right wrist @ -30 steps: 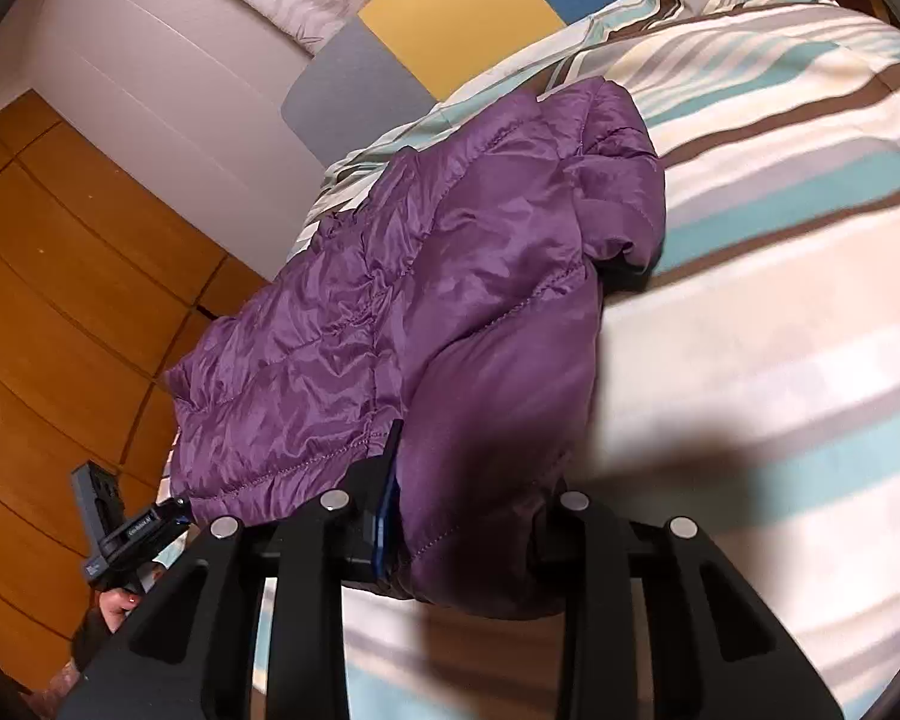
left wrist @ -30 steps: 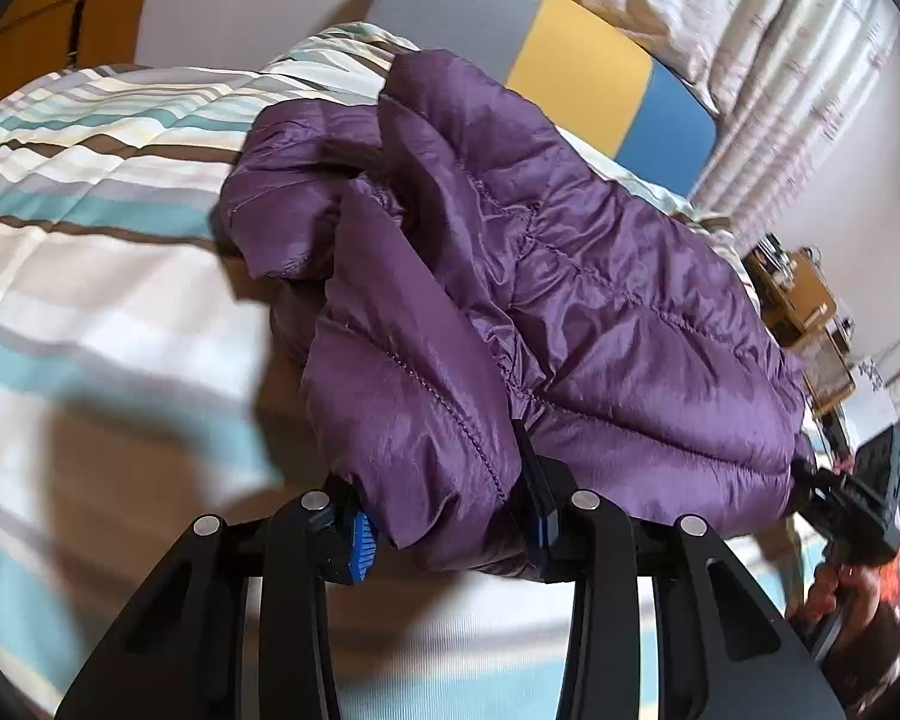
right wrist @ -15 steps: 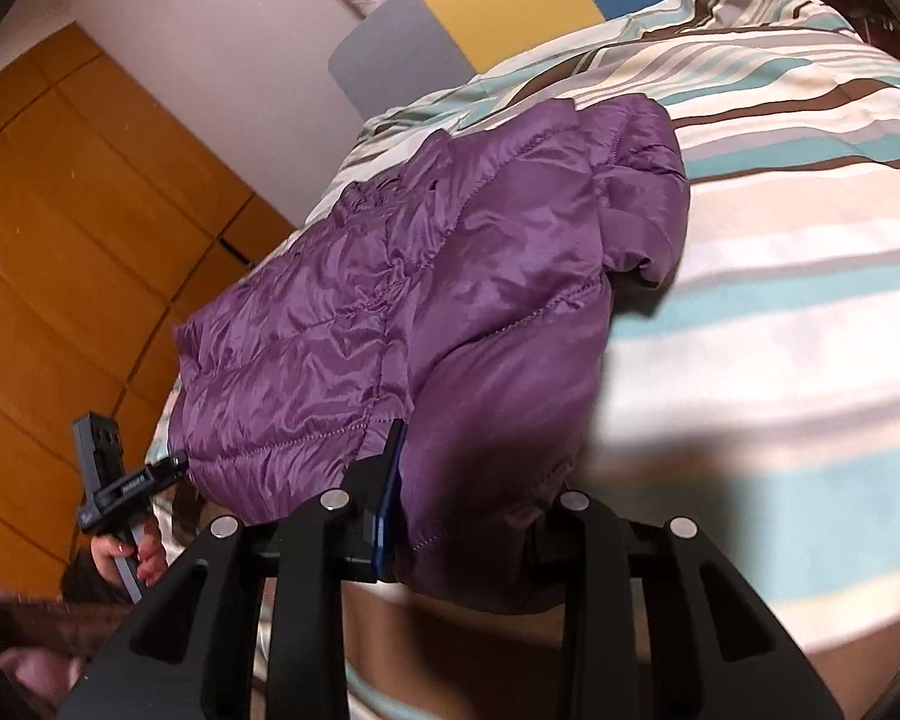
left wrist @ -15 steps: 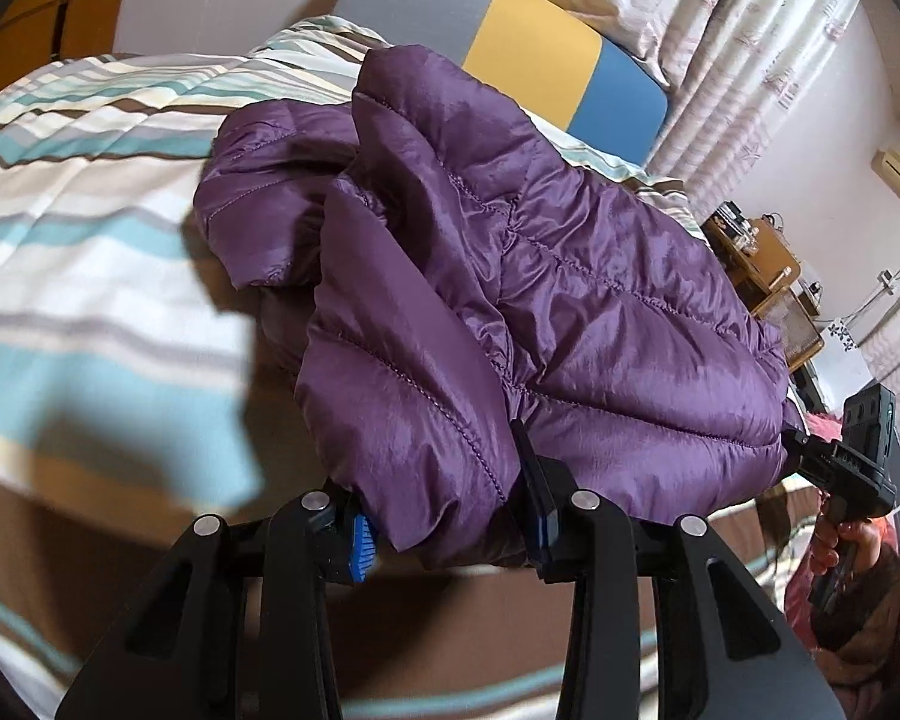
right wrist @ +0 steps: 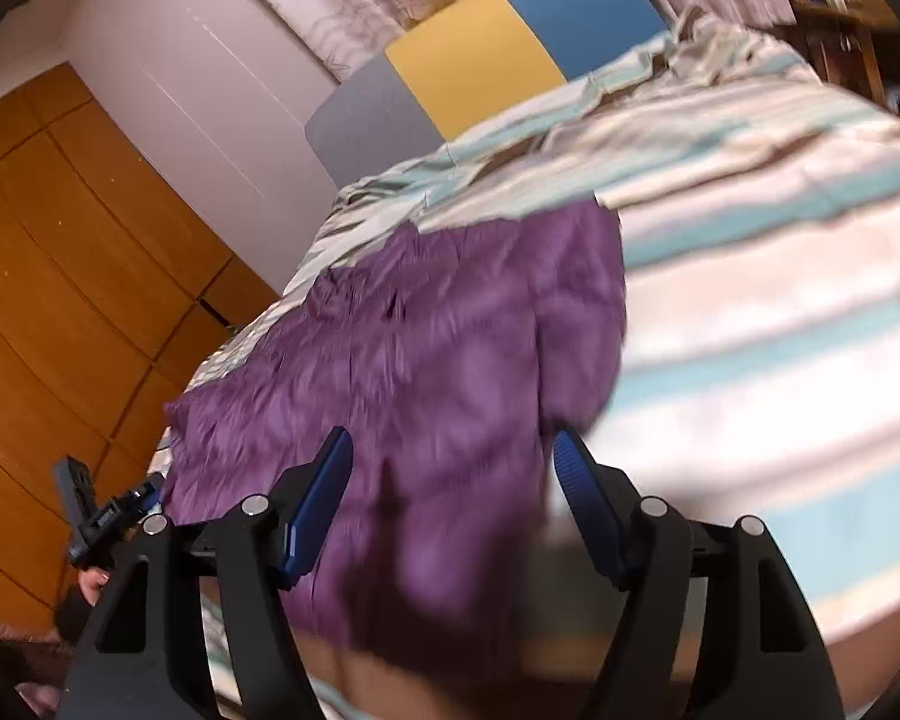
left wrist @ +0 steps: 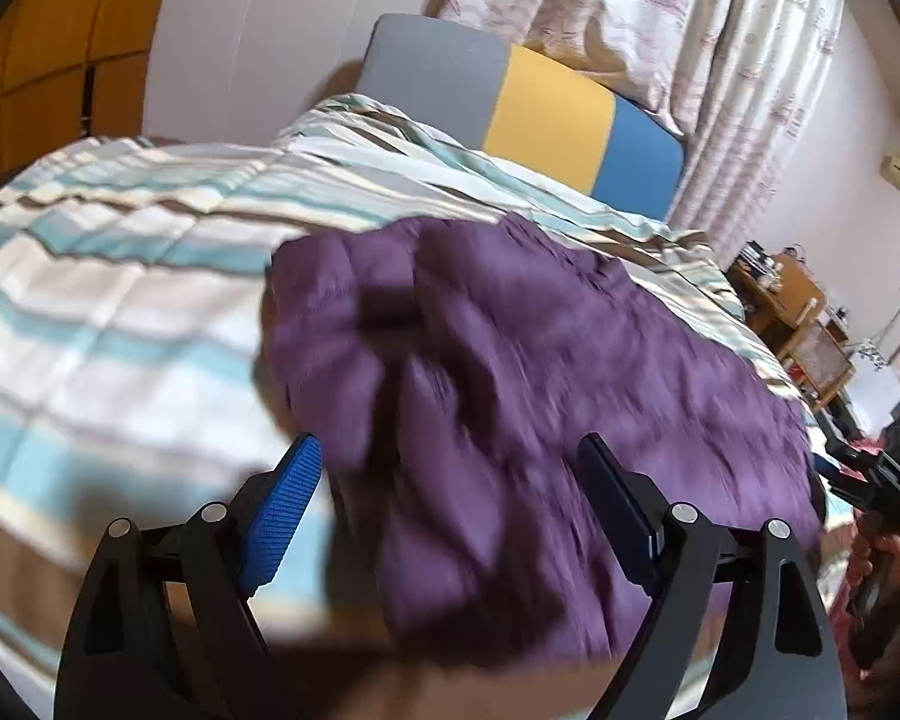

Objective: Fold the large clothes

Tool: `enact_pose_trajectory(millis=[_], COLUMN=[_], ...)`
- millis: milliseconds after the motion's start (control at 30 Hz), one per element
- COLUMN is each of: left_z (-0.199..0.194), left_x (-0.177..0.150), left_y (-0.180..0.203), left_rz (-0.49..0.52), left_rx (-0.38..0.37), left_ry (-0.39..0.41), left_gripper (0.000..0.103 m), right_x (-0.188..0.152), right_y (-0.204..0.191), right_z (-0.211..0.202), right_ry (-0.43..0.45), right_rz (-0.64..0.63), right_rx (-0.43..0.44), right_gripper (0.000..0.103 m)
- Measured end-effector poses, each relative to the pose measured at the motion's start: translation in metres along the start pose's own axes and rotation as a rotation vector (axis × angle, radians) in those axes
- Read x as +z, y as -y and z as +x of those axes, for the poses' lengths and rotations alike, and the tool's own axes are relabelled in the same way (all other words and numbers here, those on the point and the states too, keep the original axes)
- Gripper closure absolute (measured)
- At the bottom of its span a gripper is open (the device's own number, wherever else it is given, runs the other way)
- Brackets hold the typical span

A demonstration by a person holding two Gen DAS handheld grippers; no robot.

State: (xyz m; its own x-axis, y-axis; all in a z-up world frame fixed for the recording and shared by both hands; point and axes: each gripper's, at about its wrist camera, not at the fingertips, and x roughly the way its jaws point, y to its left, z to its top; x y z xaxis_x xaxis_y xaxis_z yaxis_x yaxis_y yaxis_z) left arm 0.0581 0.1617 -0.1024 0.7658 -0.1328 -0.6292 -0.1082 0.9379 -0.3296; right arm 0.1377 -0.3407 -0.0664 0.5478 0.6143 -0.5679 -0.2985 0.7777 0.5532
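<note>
A purple puffer jacket lies folded on the striped bed cover, blurred by motion in both views. My left gripper stands over the jacket's near left corner with its jaws opening wide; the fabric lies below and between them, and the blue pads are off it. The right gripper hovers over the jacket at its near right corner, jaws also opening, pads clear of the cloth. Each view shows the other gripper at its edge, held by a hand.
A grey, yellow and blue headboard and patterned curtains stand at the far end of the bed. Wooden wardrobe doors line one side. A wooden side table with clutter stands on the other.
Both grippers held the jacket's near edge shut before; now both have let go, opened wide and lifted away. The jacket has dropped flat onto the bed.
</note>
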Motion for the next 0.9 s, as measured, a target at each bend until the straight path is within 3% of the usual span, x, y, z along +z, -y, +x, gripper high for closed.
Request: enact_pose_trajectory(millis=[167, 200, 233, 267, 300, 367, 500, 633, 833, 900], left_z=[0.037, 0.043, 0.049, 0.054, 0.055, 0.048, 0.020, 0.004, 0.010, 0.024], left_x=[0.030, 0.031, 0.031, 0.031, 0.031, 0.031, 0.044, 0.067, 0.104, 0.116], left_y=[-0.003, -0.002, 0.000, 0.001, 0.005, 0.009, 0.019, 0.023, 0.044, 0.049], left_rz=[-0.030, -0.033, -0.033, -0.035, -0.036, -0.024, -0.013, -0.062, -0.063, -0.087], left_rx=[-0.003, -0.013, -0.028, -0.039, -0.040, -0.041, -0.030, -0.030, 0.043, 0.097], left_ry=[-0.057, -0.076, -0.095, -0.123, -0.135, -0.115, -0.005, 0.092, 0.217, 0.252], left_gripper=[0.017, 0.018, 0.035, 0.061, 0.069, 0.088, 0.093, 0.095, 0.095, 0.095], right_x=[0.019, 0.020, 0.020, 0.016, 0.017, 0.025, 0.042, 0.066, 0.100, 0.109], right_y=[-0.006, -0.008, -0.012, -0.014, -0.017, -0.023, -0.037, -0.055, -0.074, -0.075], right_z=[0.042, 0.052, 0.061, 0.062, 0.064, 0.058, 0.027, 0.012, 0.026, 0.042], right_ry=[-0.034, -0.051, -0.062, -0.067, -0.068, -0.043, 0.021, 0.095, 0.186, 0.219], right_rz=[-0.047, -0.050, -0.055, -0.060, -0.067, -0.077, -0.105, -0.132, -0.159, -0.153], right_rx=[-0.051, -0.069, -0.074, -0.071, -0.065, -0.044, -0.023, -0.013, -0.078, -0.100], right_gripper=[0.031, 0.042, 0.050, 0.064, 0.075, 0.081, 0.086, 0.088, 0.088, 0.088])
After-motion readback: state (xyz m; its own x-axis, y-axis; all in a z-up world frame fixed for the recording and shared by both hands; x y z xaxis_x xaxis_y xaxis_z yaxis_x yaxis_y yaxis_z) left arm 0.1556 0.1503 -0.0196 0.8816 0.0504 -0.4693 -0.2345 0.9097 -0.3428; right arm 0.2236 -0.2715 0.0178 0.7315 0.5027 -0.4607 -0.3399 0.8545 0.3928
